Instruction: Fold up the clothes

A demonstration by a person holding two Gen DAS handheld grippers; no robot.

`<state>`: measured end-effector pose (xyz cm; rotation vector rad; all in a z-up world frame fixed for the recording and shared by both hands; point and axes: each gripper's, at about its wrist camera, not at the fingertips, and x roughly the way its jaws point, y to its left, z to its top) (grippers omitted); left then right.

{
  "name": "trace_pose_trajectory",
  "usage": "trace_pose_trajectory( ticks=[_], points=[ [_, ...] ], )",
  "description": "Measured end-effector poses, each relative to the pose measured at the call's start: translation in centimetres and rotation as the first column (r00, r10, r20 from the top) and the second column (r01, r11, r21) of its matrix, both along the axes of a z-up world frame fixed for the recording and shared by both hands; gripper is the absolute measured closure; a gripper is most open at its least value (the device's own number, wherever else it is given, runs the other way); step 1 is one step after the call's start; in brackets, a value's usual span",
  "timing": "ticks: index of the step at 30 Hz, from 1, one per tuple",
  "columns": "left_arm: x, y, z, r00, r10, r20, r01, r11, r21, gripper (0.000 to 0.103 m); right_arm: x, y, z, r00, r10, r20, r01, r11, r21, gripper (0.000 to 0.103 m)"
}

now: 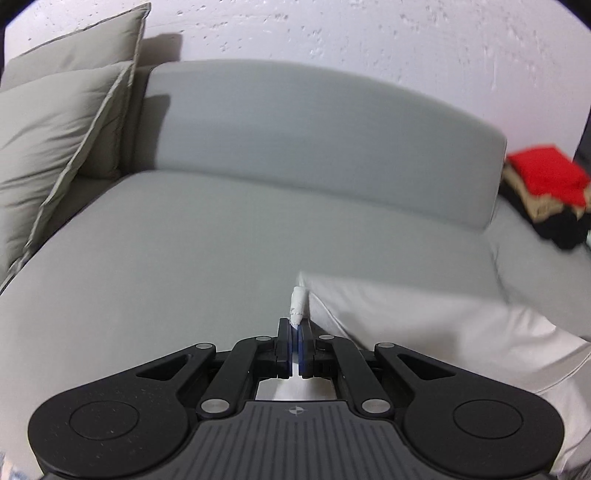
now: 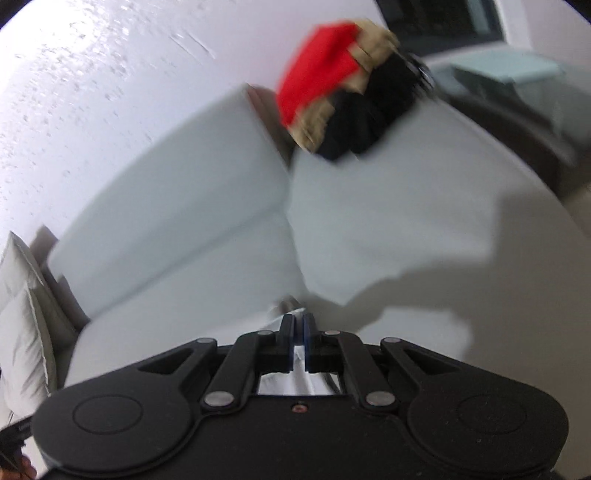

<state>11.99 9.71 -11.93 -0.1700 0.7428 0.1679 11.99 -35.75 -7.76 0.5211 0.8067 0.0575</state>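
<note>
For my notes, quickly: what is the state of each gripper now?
Left gripper: closed, holding the white garment.
Right gripper: closed, holding white cloth, probably the same garment.

grey sofa [image 1: 295, 155] with cushions [image 1: 55, 129] against white textured wall [image 1: 332, 33].

Carrier: grey sofa [image 1: 221, 229] — seat cushion smooth, backrest along white wall. Two beige pillows [image 1: 55, 122] propped at left end, one in front of other. Pile of folded clothes [image 1: 546, 192] on seat at right end — red piece on top, tan beneath, black at bottom. White garment [image 1: 424, 317] draped onto seat front right.
</note>
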Motion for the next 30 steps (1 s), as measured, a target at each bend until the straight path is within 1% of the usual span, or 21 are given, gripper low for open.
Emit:
trace_pose_trajectory(
  ticks=[2,4,6,8,11,13,15,18,19,20,21,22,23,24,25,26,28,30],
  points=[
    [-1.8,-0.1,-0.3,1.0,0.009,0.004,-0.009,1.0,0.012,0.102,-0.9,-0.3,-1.6,0.999,-0.02,-0.032,0.02,1.0,0.016,0.098],
    [-3.6,-0.3,-0.6,1.0,0.017,0.009,-0.017,1.0,0.024,0.102,-2.3,-0.3,-1.8,0.999,-0.031,-0.029,0.032,0.999,0.009,0.098],
    [-4.9,-0.8,-0.1,1.0,0.012,0.018,-0.013,0.999,0.041,0.102,-3.4,-0.4,-1.7,0.999,-0.033,-0.019,0.033,0.999,0.003,0.098],
    [-5.6,-1.7,0.0,1.0,0.006,0.017,-0.007,0.998,0.066,0.101,-4.5,-0.4,-1.5,0.999,-0.035,-0.011,0.035,0.999,-0.003,0.098],
    [-4.9,-1.8,-0.9,0.999,0.015,-0.03,-0.012,0.996,0.091,0.101,-6.2,0.2,-1.4,1.0,-0.023,-0.017,0.022,0.999,-0.026,0.098],
    [-4.2,-1.5,-1.6,0.995,0.027,-0.092,-0.018,0.995,0.099,0.097,-7.0,0.8,-1.7,0.999,-0.006,-0.033,0.004,0.998,-0.062,0.098],
    [-4.4,-1.0,-1.9,0.99,0.05,-0.134,-0.035,0.993,0.112,0.085,-8.1,1.4,-1.7,0.998,0.007,-0.06,-0.012,0.997,-0.081,0.098],
    [-5.9,0.3,-1.6,0.985,0.088,-0.146,-0.065,0.986,0.156,0.082,-9.0,1.6,-1.6,0.993,0.005,-0.116,-0.018,0.993,-0.116,0.094],
    [-6.7,0.8,-1.4,0.985,0.101,-0.142,-0.076,0.982,0.174,0.082,-9.4,1.5,-1.4,0.993,-0.008,-0.122,-0.007,0.992,-0.128,0.09],
    [-7.3,1.3,-1.2,0.985,0.105,-0.139,-0.082,0.984,0.159,0.082,-9.9,1.3,-1.1,0.992,-0.015,-0.122,-0.001,0.991,-0.13,0.086],
    [-7.9,1.8,-1.0,0.985,0.109,-0.136,-0.089,0.986,0.144,0.078,-10.3,1.1,-0.8,0.992,-0.02,-0.122,0.005,0.992,-0.126,0.079],
    [-8.5,2.3,-0.8,0.985,0.112,-0.133,-0.095,0.987,0.127,0.075,-10.7,0.9,-0.7,0.993,-0.02,-0.12,0.008,0.995,-0.1,0.077],
    [-9.0,2.6,-0.7,0.988,0.103,-0.118,-0.095,0.993,0.069,0.069,-11.1,0.7,-0.5,0.993,-0.02,-0.118,0.011,0.997,-0.075,0.077],
    [-9.5,2.9,-0.5,0.99,0.094,-0.102,-0.094,0.996,0.011,0.066,-11.5,0.5,-0.5,0.993,-0.018,-0.118,0.013,0.999,-0.042,0.076],
    [-10.0,3.1,-0.4,0.992,0.087,-0.086,-0.091,0.995,-0.046,0.066,-11.6,0.4,-0.6,0.993,-0.011,-0.122,0.013,1.0,0.013,0.076],
    [-10.1,3.2,-0.4,0.994,0.077,-0.076,-0.084,0.992,-0.093,0.063,-11.8,0.3,-0.7,0.992,-0.004,-0.125,0.012,0.998,0.066,0.076],
    [-9.7,3.4,-1.4,0.989,0.096,-0.112,-0.114,0.98,-0.166,0.062,-11.8,0.5,-1.4,0.991,0.016,-0.133,0.003,0.989,0.145,0.076],
    [-9.3,3.7,-2.4,0.982,0.112,-0.149,-0.146,0.96,-0.238,0.062,-11.9,1.0,-2.3,0.989,0.027,-0.148,0.0,0.983,0.185,0.076]
  ],
)
